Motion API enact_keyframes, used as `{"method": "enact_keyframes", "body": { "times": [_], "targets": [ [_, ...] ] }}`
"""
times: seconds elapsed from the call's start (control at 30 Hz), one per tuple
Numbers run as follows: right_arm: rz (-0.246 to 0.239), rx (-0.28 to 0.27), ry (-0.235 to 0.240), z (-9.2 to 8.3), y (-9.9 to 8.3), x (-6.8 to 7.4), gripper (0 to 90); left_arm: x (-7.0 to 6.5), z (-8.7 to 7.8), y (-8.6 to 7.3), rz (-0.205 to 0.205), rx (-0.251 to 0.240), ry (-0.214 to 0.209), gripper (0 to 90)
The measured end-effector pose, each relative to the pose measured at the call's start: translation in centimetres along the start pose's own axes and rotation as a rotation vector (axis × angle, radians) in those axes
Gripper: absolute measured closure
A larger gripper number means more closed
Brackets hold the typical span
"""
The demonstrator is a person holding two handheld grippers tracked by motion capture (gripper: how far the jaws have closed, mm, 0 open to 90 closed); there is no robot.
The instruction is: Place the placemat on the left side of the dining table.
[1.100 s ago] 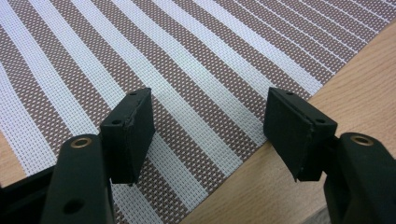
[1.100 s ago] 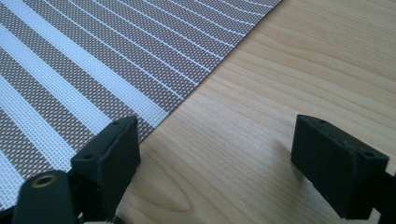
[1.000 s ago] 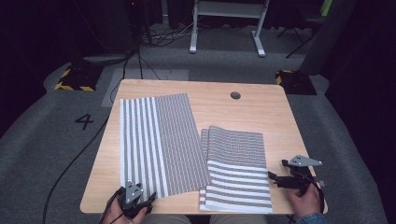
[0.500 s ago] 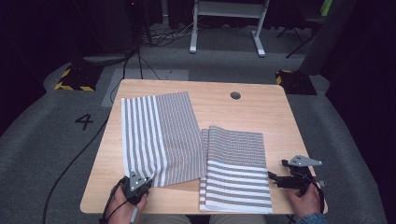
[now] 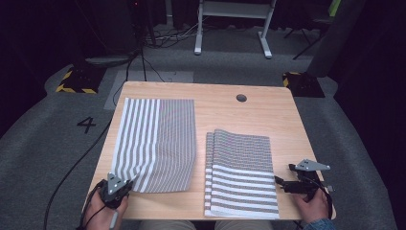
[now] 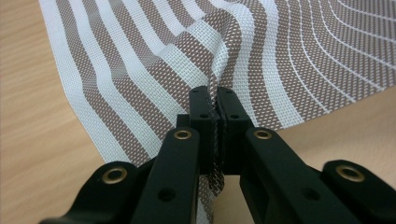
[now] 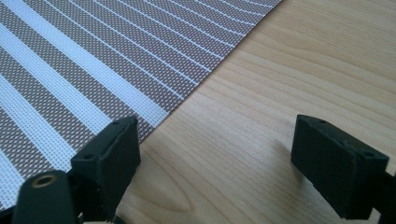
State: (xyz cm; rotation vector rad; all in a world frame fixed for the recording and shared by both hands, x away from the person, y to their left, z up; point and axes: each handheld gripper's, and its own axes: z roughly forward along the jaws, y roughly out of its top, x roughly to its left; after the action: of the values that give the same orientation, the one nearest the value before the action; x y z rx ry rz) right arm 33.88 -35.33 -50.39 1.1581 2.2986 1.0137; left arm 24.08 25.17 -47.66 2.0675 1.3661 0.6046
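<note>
1. My left claw point(image 6: 215, 123) has just been closing and now pinches the near corner of the brown-and-white striped woven placemat point(image 5: 158, 143).
2. My right claw point(image 7: 215, 163) stands open beside the folded striped mat point(image 5: 242, 172).
3. The placemat looks light and limp, so I should grip corners.
4. It lies on the left of the wooden table point(image 5: 230, 115), long axis pointing away from me.

The light wooden counter point(image 5: 249, 115) has rounded corners and a small round cable hole point(image 5: 241, 97) near its far edge. It stands on a grey carpeted floor point(image 5: 57, 158), where a black figure "4" point(image 5: 86, 124) is marked to the left. Yellow-and-black hazard-striped pads point(image 5: 72, 84) lie beyond the far left corner, and another dark pad point(image 5: 299, 81) beyond the far right. A white metal frame point(image 5: 234, 24) with two feet stands farther back, with black cables point(image 5: 163, 38) strewn beside it on the floor.
</note>
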Motion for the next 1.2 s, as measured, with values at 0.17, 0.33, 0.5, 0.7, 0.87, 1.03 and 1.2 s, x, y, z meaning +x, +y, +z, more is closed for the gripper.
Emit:
{"method": "enact_keyframes", "body": {
  "times": [0.17, 0.33, 0.5, 0.7, 0.87, 1.03, 1.2],
  "targets": [
    [0.008, -0.001, 0.001, 0.0, 0.0, 0.0, 15.7, 0.0, -1.2, -1.2, -0.065, 0.000, -0.075, 72.1],
    [0.009, -0.002, -0.001, 0.1, 0.0, 0.1, 15.7, -1.6, -1.6, 0.1, -0.054, -0.077, -0.087, 30.6],
    [0.010, -0.002, -0.001, 0.1, 0.0, 0.1, 15.7, -3.0, 0.8, 0.8, -0.098, -0.069, -0.075, 32.2],
    [0.009, -0.002, 0.000, 0.1, 0.0, 0.1, 15.5, -3.7, 3.7, 0.7, -0.117, -0.011, -0.015, 32.0],
    [0.008, -0.002, 0.001, 0.1, 0.0, 0.1, 15.5, -2.7, 4.2, 1.0, -0.125, -0.031, -0.007, 34.7],
    [0.002, -0.003, 0.001, 0.1, 0.0, 0.1, 15.5, -1.7, 4.5, 1.4, -0.132, -0.022, -0.005, 37.6],
    [0.002, -0.003, 0.001, 0.1, 0.0, 0.1, 15.5, -0.2, 4.8, 1.8, -0.132, -0.012, -0.007, 39.6]
  ]
}}
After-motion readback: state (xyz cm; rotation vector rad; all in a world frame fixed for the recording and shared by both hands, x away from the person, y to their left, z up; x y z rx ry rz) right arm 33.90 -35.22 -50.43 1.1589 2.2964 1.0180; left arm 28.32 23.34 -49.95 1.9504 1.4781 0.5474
